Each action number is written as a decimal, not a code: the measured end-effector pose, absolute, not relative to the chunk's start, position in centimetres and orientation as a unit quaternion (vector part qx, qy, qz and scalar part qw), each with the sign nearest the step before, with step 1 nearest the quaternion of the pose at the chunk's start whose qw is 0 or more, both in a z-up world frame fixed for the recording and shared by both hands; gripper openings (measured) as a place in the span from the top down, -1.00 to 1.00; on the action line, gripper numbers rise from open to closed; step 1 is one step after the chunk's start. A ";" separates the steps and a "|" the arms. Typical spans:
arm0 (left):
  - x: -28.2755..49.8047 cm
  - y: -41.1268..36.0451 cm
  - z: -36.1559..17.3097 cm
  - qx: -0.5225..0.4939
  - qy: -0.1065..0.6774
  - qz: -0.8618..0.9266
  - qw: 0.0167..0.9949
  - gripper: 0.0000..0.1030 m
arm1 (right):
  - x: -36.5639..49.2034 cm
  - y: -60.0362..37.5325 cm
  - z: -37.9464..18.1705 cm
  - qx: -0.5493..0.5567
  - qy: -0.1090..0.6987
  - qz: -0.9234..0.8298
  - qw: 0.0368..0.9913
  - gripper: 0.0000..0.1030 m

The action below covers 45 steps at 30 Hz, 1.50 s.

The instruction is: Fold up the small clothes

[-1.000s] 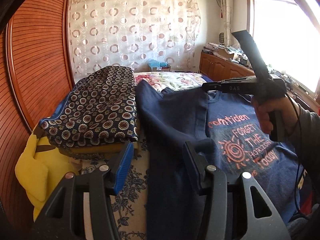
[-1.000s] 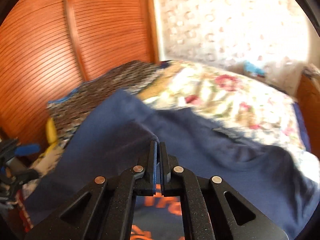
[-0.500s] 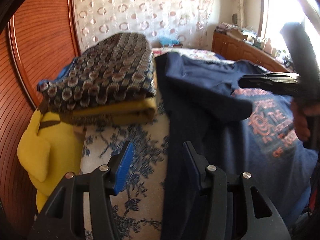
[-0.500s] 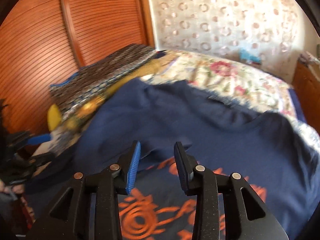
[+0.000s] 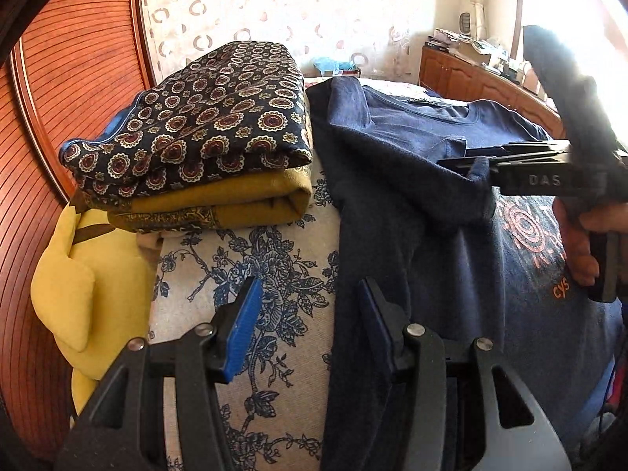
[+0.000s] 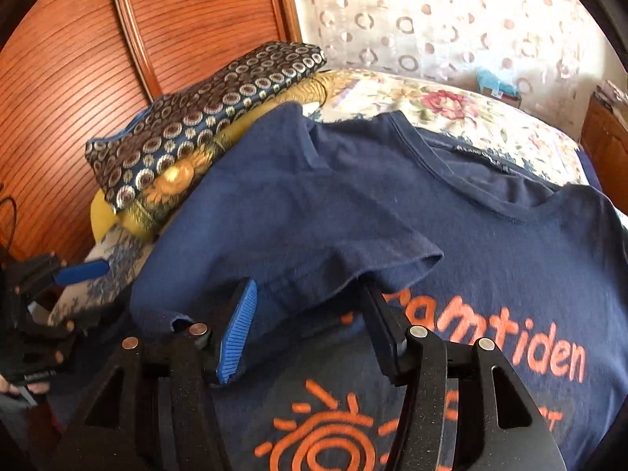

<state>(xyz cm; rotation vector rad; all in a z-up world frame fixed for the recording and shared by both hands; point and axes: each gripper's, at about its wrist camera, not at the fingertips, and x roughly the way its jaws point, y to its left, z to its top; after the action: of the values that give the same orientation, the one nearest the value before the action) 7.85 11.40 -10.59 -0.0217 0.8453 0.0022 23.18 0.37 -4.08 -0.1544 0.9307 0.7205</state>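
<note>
A navy T-shirt with an orange sun print lies face up on the bed. Its left sleeve is folded inward over the chest. My right gripper hovers low at that sleeve's hem with its jaws opening. The hem lies loose between the fingers and the pads do not press it. In the left wrist view the right gripper shows side-on, held by a hand. My left gripper stands open at the shirt's left edge, its right finger over the navy cloth, with only bedsheet between the pads.
A stack of folded clothes, patterned on top and mustard below, sits left of the shirt. A yellow cushion leans on the wooden headboard. The floral bedsheet shows between stack and shirt. A wooden cabinet stands at the far right.
My right gripper went from shut on the sleeve to open, and the sleeve now rests folded on the chest. Both grippers sank closer to the bed.
</note>
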 end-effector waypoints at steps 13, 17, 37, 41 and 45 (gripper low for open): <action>7.7 11.9 -10.6 -0.016 0.407 0.004 0.913 0.03 | 23.8 -4.9 -0.5 -0.056 0.399 0.320 0.857 1.00; 7.7 11.7 -10.6 -0.012 0.407 0.006 0.913 0.03 | 24.3 -6.6 0.1 -0.059 0.396 0.299 0.866 0.76; 7.8 11.7 -10.6 -0.012 0.407 0.007 0.913 0.02 | 28.2 -5.6 -3.6 -0.062 0.443 0.317 0.836 0.12; 7.7 11.7 -10.6 -0.014 0.406 0.007 0.914 0.02 | 28.7 -5.0 -4.2 -0.060 0.457 0.324 0.826 0.91; 7.7 11.8 -10.6 -0.018 0.406 0.006 0.914 0.02 | 28.6 -7.6 -2.2 -0.024 0.417 0.265 0.869 0.94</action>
<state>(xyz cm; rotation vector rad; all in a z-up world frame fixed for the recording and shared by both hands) 7.70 11.81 -10.59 -0.0366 0.8354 0.0125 28.64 -7.62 -2.19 -0.0493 0.8723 0.5551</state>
